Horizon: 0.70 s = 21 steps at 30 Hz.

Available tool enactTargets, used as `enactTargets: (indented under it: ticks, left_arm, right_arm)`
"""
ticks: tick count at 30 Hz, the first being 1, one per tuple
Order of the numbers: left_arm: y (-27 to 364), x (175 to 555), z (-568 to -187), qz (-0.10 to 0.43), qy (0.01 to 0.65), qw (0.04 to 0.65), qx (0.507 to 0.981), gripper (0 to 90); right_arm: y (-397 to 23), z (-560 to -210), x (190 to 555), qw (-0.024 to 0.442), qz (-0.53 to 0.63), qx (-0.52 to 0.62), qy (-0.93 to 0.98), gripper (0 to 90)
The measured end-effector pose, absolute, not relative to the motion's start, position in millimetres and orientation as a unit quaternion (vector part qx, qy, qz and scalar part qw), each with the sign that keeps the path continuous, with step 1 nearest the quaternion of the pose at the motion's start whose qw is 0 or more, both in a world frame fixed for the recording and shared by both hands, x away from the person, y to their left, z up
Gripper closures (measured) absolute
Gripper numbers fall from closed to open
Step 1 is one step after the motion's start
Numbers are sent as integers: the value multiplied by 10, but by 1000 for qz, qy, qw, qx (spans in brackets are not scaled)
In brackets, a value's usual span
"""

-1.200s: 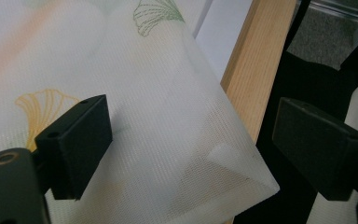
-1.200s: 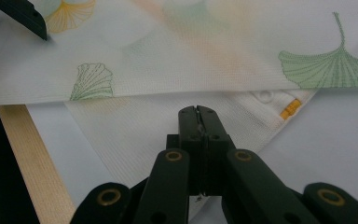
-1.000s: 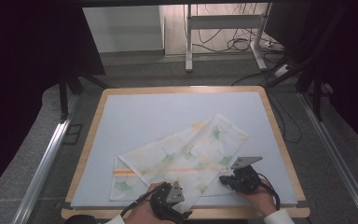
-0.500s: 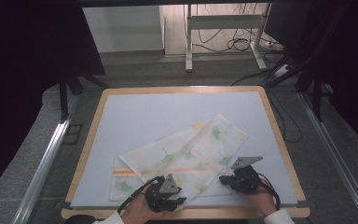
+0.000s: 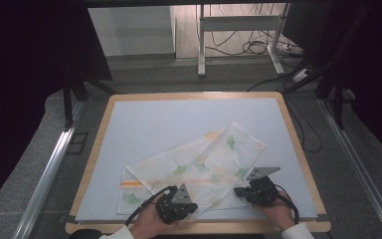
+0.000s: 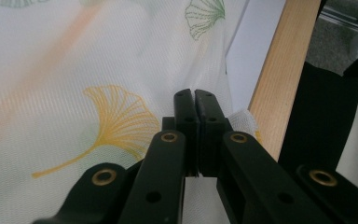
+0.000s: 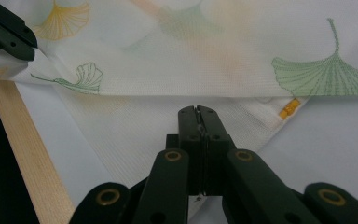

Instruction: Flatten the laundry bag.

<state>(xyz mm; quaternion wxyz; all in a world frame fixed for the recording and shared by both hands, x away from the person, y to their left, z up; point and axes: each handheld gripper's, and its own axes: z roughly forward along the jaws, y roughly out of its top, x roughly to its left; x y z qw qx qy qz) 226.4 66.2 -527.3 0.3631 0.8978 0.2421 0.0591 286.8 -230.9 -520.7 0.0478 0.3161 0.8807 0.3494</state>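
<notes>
Leaf-print cloth spread on the desk, left tongs and right tongs both pinching its near edge — jaws pressed together

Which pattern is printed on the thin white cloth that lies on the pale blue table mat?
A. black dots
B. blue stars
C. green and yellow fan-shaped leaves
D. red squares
C: the thin white cloth carries green and yellow fan-shaped leaves, drawn with fine veins and stems, seen close in both gripper views.
</notes>
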Motion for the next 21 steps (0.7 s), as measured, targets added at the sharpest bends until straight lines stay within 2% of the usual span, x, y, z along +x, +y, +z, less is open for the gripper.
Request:
enactTargets:
  ticks: [10, 21]
  left_arm:
    - [955, 2489, -5044, 92, 278, 395, 871, 900]
    - [1215, 2738, -4961, 129, 317, 410, 846, 900]
  right_arm:
    - [-2311, -5206, 2869, 48, 349, 314, 882, 887]
    - [-2312, -5206, 2869, 48, 349, 315, 881, 886]
